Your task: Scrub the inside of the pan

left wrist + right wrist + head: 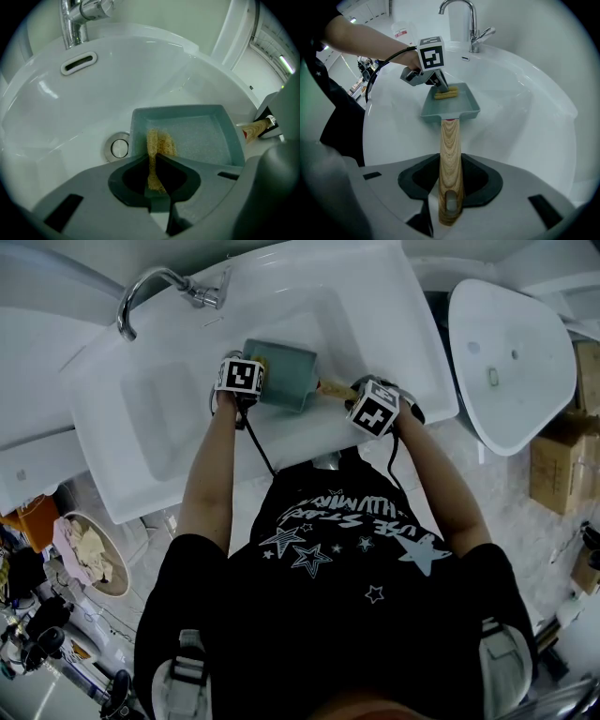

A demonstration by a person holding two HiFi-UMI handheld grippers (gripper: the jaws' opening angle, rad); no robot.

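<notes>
**Head view: pan (286,376) lying in the sink (375,296)**

The grey-blue square pan sits in the white basin at the upper middle of the frame. Its wooden handle (450,154) runs toward the lower edge of the right gripper view. The right claw (450,161) is clamped on that handle, its jaws held partly apart by the wood. The left claw (153,158) is pinched tight on a yellow fibrous scrubber (160,140), whose free end lies on the pan's inside floor near the left wall. In the left gripper view, the round metal drain (120,147) is just left of the pan. The chrome faucet (79,18) stands at the upper left, with the overflow slot (78,63) below it.
</notes>
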